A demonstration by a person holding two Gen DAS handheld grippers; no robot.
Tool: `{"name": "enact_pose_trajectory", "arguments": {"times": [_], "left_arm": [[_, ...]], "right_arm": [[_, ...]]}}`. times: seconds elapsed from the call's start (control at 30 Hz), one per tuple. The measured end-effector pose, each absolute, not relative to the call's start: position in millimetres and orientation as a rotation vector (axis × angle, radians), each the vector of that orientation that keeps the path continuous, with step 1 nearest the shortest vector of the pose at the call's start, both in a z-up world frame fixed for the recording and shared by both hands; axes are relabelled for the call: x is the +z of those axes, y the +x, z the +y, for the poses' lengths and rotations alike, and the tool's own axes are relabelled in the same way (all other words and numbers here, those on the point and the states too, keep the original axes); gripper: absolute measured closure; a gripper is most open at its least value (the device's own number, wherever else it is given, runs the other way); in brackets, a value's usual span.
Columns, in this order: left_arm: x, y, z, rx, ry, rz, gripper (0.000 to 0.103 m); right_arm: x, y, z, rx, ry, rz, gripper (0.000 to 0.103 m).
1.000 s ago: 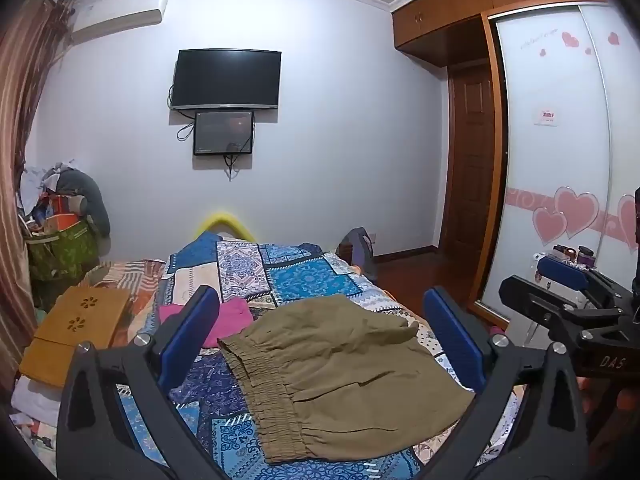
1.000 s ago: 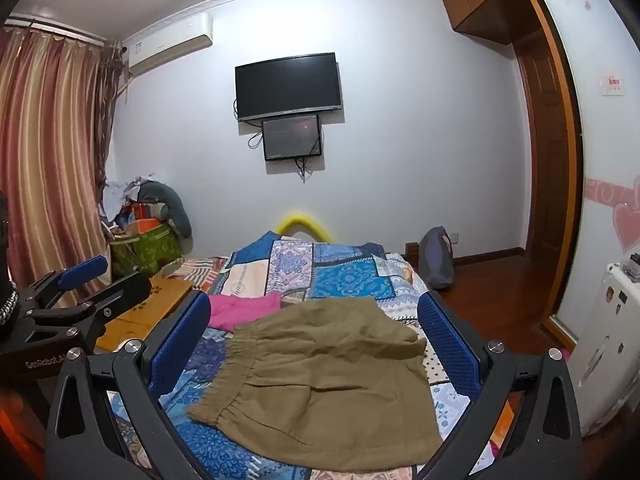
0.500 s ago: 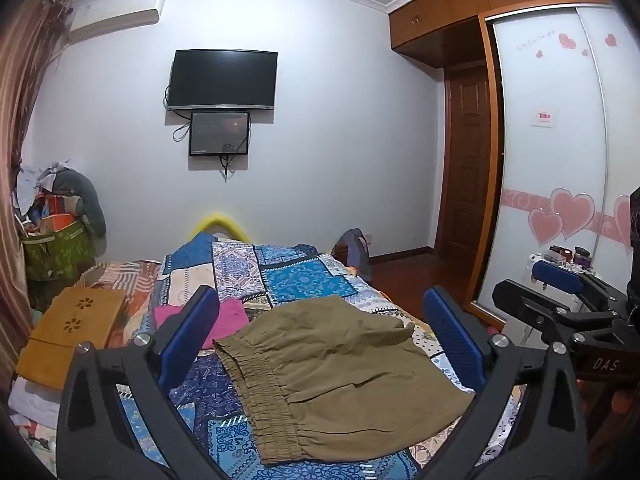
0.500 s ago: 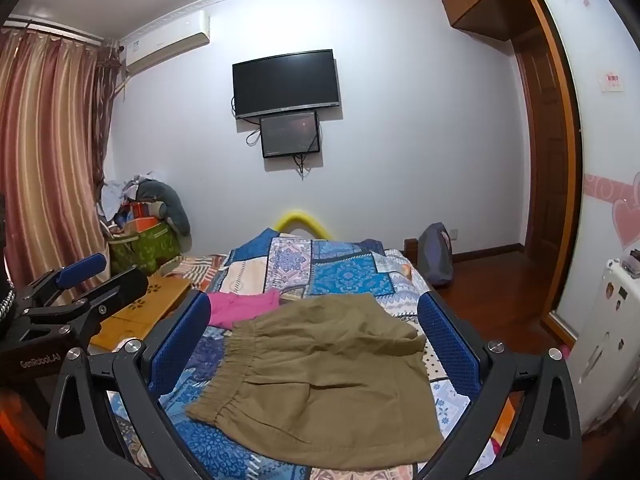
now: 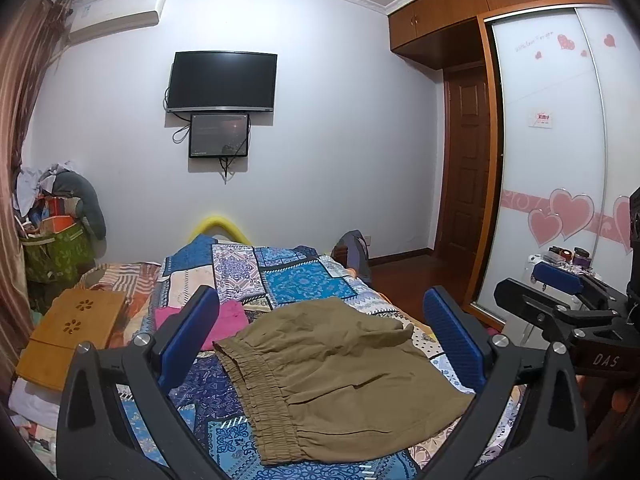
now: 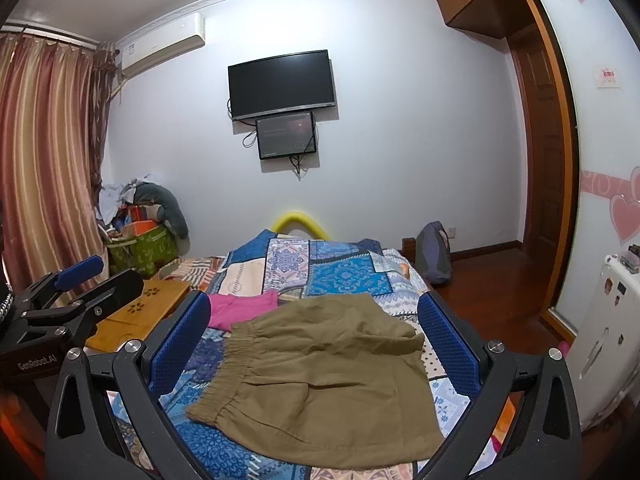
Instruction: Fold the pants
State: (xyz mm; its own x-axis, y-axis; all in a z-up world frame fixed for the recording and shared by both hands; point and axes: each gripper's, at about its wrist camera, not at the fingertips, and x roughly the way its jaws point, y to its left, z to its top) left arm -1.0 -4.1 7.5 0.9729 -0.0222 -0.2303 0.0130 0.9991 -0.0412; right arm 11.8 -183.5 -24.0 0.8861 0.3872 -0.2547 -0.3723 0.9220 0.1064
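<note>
Olive-brown pants (image 5: pixel 336 372) lie folded on the patchwork bedspread (image 5: pixel 296 280), elastic waistband to the left. They also show in the right wrist view (image 6: pixel 324 376). My left gripper (image 5: pixel 320 336) is open and empty, held above the near part of the pants. My right gripper (image 6: pixel 316 340) is open and empty, also above the pants. The right gripper shows at the right edge of the left wrist view (image 5: pixel 560 308); the left gripper shows at the left edge of the right wrist view (image 6: pixel 76 296).
A pink garment (image 5: pixel 224 320) lies on the bed left of the pants. A wooden lap tray (image 5: pixel 76 328) sits at the bed's left side. A full green bag (image 6: pixel 140 248) stands by the curtain. A wardrobe (image 5: pixel 560 160) and a white appliance (image 6: pixel 608 340) are on the right.
Both views have shifted slightly; the pants have not moved and both grippers stay open.
</note>
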Motion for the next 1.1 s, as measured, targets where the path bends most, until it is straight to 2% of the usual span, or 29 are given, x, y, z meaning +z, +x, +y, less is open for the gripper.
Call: {"name": "enact_pose_trajectory", "arguments": {"times": [1.1], "left_arm": [[2.8, 0.4, -5.4, -0.019, -0.042, 0.230, 0.000]], "right_arm": [[-24.5, 12.0, -186.9, 0.391, 0.062, 0.276, 0.000]]}}
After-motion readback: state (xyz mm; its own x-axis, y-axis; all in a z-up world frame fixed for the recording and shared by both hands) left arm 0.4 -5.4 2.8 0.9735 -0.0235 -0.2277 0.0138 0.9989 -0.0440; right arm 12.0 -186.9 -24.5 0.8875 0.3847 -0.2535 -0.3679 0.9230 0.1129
